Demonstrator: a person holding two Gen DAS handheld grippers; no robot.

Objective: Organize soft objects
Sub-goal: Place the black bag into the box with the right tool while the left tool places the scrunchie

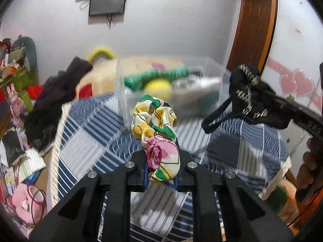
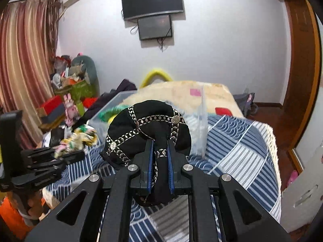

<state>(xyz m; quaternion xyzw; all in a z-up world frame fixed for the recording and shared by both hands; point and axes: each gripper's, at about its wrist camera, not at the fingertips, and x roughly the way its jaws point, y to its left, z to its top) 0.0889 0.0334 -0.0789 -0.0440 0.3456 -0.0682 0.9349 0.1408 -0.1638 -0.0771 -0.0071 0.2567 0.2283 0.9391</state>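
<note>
My left gripper (image 1: 161,159) is shut on a floral scrunchie (image 1: 155,125), white with yellow, green and pink, and holds it above the bed. It also shows at the left of the right wrist view (image 2: 78,139). My right gripper (image 2: 160,153) is shut on a black cloth piece with silver chain trim (image 2: 149,125); it hangs at the right of the left wrist view (image 1: 250,98). A clear plastic box (image 1: 169,84) with soft items, a green cloth and a yellow ball among them, stands on the bed just beyond both grippers.
The bed has a blue-and-white patterned cover (image 2: 238,145) and a cream blanket (image 2: 181,92) behind. Dark clothes (image 1: 54,94) lie at the bed's left edge. Cluttered boxes and toys (image 2: 68,92) fill the left side. A wooden door frame (image 2: 298,64) stands at the right.
</note>
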